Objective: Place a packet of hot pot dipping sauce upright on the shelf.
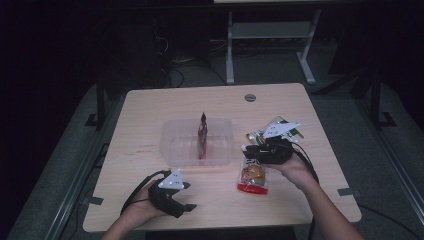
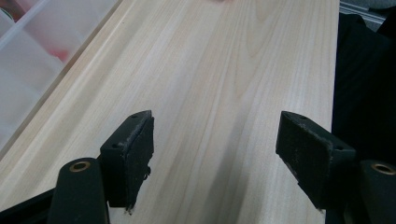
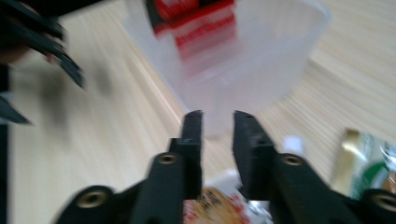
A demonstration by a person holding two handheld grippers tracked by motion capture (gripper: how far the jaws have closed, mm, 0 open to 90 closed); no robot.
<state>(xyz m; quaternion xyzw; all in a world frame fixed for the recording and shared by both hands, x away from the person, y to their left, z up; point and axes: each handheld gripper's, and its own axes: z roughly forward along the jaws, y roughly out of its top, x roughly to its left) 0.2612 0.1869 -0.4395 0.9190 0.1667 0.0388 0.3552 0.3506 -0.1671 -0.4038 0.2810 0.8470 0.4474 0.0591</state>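
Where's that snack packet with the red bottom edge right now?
In the high view the snack packet lies flat on the table's right half, just right of the clear tub, directly beneath the right gripper.

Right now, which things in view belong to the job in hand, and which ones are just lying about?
In the job:
right gripper
orange snack packet
clear tub
red packet standing in it

Lying about:
green snack packet
left gripper, open over bare table
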